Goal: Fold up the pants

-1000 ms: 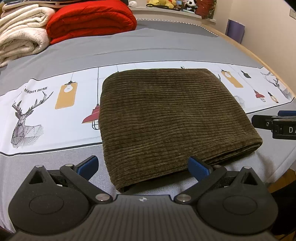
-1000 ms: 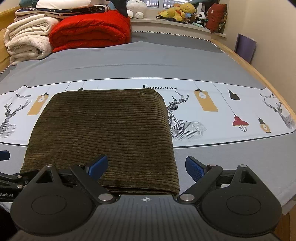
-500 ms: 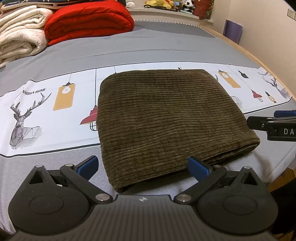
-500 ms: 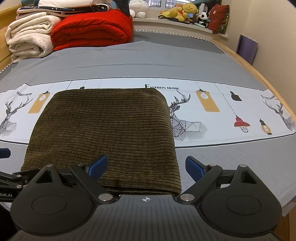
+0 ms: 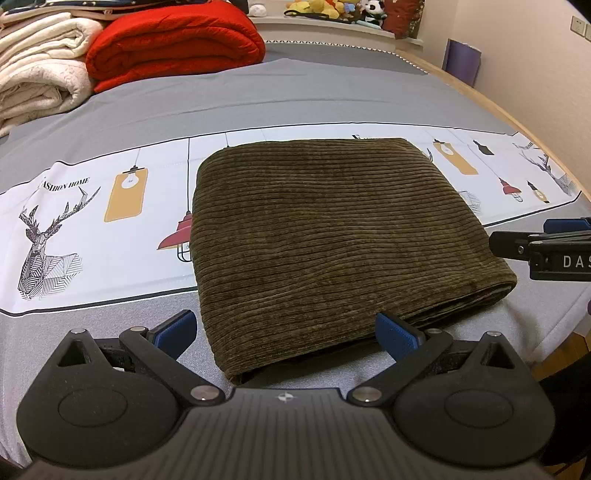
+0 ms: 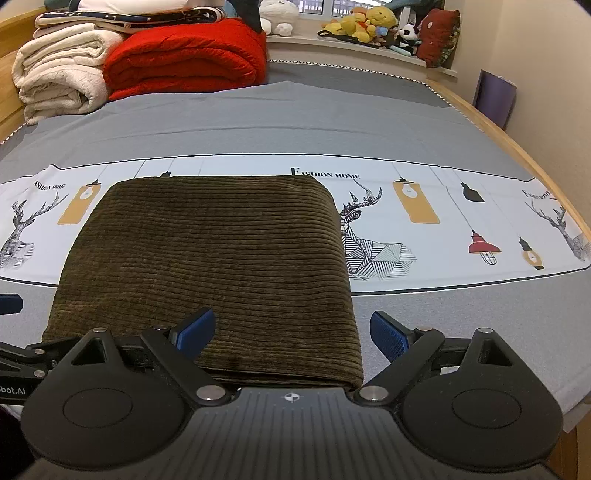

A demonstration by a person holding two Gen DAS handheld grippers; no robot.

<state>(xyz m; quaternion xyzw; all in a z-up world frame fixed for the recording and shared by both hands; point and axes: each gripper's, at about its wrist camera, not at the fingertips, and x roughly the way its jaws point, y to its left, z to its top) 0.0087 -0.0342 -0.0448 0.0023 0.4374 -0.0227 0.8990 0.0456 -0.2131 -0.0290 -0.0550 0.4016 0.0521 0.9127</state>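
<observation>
The olive-brown corduroy pants (image 5: pixel 332 236) lie folded into a flat rectangle on the bed, also in the right wrist view (image 6: pixel 207 266). My left gripper (image 5: pixel 286 330) is open and empty, held just before the near left corner of the fold. My right gripper (image 6: pixel 291 332) is open and empty, held over the near right corner. The right gripper's side shows at the right edge of the left wrist view (image 5: pixel 546 251). The left gripper's body shows at the left edge of the right wrist view (image 6: pixel 14 354).
The bed sheet (image 5: pixel 110 229) is grey with a white printed band. A folded red quilt (image 6: pixel 184 55) and cream blankets (image 6: pixel 59 81) lie at the far left. Stuffed toys (image 6: pixel 369 26) sit on the sill. The wooden bed edge (image 6: pixel 546 173) runs along the right.
Both grippers have drawn back and risen slightly from the folded pants. Both stay open. The pants have not moved.
</observation>
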